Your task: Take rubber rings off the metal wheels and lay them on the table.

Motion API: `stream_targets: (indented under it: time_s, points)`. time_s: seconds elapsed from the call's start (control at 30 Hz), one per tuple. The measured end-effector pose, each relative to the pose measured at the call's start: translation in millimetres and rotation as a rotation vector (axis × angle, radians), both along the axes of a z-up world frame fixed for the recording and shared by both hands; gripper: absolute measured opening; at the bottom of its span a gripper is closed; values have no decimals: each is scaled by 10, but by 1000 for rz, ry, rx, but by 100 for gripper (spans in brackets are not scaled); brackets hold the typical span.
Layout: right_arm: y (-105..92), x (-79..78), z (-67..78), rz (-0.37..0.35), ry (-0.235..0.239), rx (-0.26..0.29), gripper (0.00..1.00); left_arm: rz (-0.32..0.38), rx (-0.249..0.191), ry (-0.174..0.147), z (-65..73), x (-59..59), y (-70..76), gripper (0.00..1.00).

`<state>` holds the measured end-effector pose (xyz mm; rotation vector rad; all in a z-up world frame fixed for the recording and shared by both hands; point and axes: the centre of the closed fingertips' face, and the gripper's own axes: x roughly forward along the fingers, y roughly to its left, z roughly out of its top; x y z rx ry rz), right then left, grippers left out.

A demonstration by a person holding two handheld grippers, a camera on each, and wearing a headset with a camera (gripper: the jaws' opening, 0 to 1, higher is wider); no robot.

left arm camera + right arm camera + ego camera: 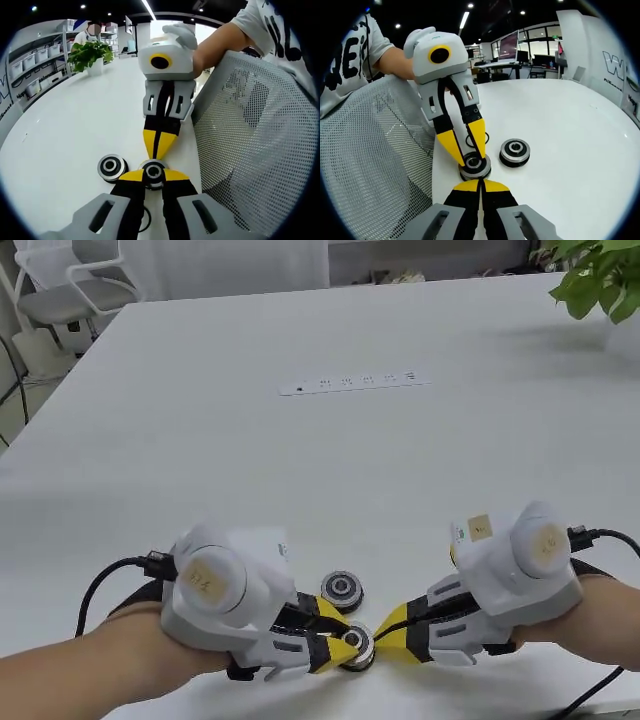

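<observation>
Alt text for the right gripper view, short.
The left tongs grip a metal wheel near the white table's edge, with the shut right tongs at its rim. A second wheel sits beside it, apart.

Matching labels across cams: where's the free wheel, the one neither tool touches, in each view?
Head view: free wheel low centre, just above the gripped wheel.
Left gripper view: lower left, left of the gripped wheel.
Right gripper view: right of centre, right of the gripped wheel.
Shared landmark: the gripped wheel, next to it in every view.
</observation>
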<state>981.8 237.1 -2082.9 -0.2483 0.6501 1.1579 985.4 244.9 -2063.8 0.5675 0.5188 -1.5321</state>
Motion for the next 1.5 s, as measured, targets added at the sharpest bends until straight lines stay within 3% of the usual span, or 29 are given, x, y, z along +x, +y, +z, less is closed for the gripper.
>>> stream_targets:
  time_s: [0.2,0.4,0.7,1.5]
  points:
    - [-27,14,10,-47,61,34,0,1,1,1,-2,3,3,7]
    - [-58,65,53,-95,91,79,0,3,1,1,-5,9,0,7]
    - [-43,95,106,-127,114,126,0,7,1,1,-7,12,-10,7]
    - [18,81,198,-126,114,161,0,12,13,-12,-2,20,-21,7]
